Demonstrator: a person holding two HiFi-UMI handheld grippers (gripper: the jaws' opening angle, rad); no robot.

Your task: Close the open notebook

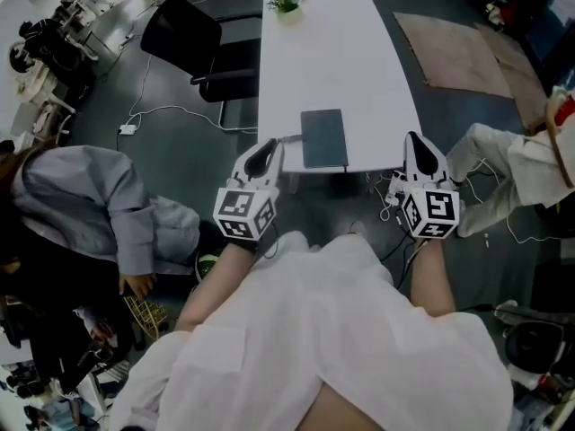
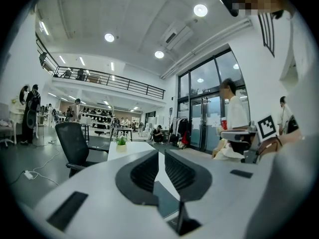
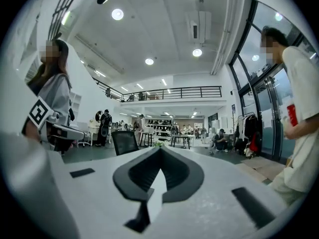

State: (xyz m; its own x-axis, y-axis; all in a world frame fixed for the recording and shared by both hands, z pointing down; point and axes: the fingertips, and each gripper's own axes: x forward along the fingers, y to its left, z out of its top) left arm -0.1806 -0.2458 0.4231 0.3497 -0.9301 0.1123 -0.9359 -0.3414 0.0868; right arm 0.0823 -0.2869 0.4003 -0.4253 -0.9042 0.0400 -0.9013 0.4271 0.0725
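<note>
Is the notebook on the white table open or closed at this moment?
Closed. In the head view the notebook lies flat on the white table as one dark cover, with no pages showing.

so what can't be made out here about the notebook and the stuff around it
- notebook: head view, too small to read the cover; left gripper view, the left gripper hides all but a strip.
- plant: head view, too small to tell its kind.
- table: head view, legs hidden under its top.
- person at right: head view, cut off by the right edge.
</note>
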